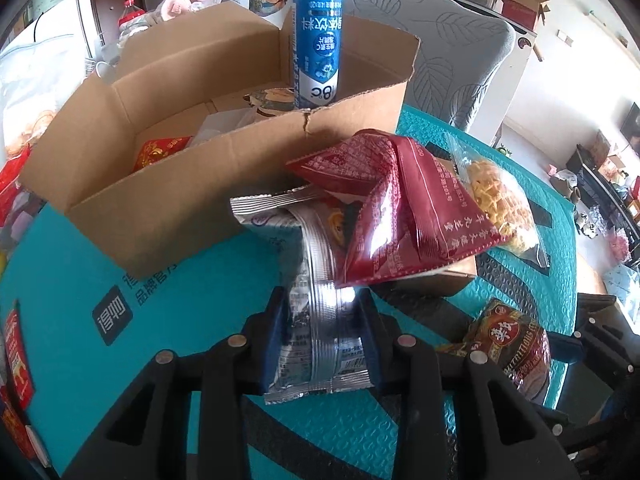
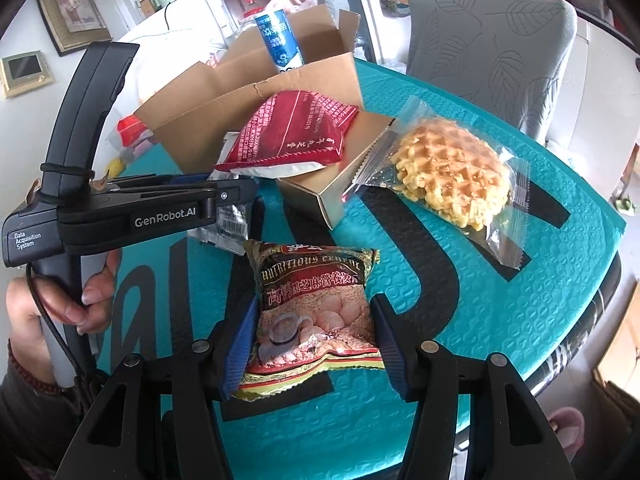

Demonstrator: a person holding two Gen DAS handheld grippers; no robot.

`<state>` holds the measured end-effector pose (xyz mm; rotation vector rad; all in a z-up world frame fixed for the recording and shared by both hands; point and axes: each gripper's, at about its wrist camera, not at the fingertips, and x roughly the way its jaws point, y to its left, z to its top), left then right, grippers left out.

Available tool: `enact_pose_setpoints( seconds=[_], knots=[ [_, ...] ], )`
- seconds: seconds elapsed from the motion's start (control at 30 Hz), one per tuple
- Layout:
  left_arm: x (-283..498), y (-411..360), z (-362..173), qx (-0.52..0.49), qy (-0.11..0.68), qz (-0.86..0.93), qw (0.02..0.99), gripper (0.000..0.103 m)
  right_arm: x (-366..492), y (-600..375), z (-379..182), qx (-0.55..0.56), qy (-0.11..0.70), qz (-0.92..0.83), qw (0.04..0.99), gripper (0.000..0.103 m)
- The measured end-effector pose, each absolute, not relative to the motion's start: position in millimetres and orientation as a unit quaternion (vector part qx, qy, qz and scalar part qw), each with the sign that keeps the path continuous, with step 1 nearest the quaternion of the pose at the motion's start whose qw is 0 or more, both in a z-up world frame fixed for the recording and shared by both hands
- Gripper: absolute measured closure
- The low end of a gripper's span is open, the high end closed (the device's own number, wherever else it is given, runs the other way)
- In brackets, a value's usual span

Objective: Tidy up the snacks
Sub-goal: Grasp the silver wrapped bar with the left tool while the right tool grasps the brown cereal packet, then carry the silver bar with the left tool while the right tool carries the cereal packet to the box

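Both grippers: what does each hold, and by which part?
Left gripper clamps the silver foil packet across its lower end. Right gripper grips the cereal packet by its two side edges.

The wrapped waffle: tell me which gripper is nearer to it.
Right. The right gripper, around the cereal packet, sits just short of the waffle; the left gripper grips the silver packet farther away.

Table cover: teal bubble mat, centre and right.
Chair: grey leaf-patterned back, upper right.
Wall: white, framed picture, upper left.
Door: brown, upper left.
Light: bright daylight, right side.
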<state>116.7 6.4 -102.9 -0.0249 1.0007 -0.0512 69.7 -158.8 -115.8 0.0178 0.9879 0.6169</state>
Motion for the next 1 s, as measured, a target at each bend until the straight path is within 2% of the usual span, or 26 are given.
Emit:
enact_pose_setpoints(
  seconds=[0.53, 0.67, 0.83, 1.0],
  knots=[
    [26, 5, -101, -0.037, 0.530, -0.070, 0.844, 0.069, 33, -164, -115, -0.003, 0.472, 0.297, 0.830, 0.047],
    [17, 2, -103, -0.028, 0.521, -0.068, 0.850, 0.069, 25, -162, -115, -0.011, 0.478, 0.306, 0.824, 0.047],
    [23, -5, -119, -0.004, 0.531, -0.052, 0.846, 0.064, 30, -156, -121, -0.019, 0.489, 0.299, 0.819, 0.036],
    [29, -10, -126, 0.012, 0.520, -0.039, 0.853, 0.060, 34, -146, -122, -0.048, 0.483, 0.297, 0.822, 0.036]
  ],
)
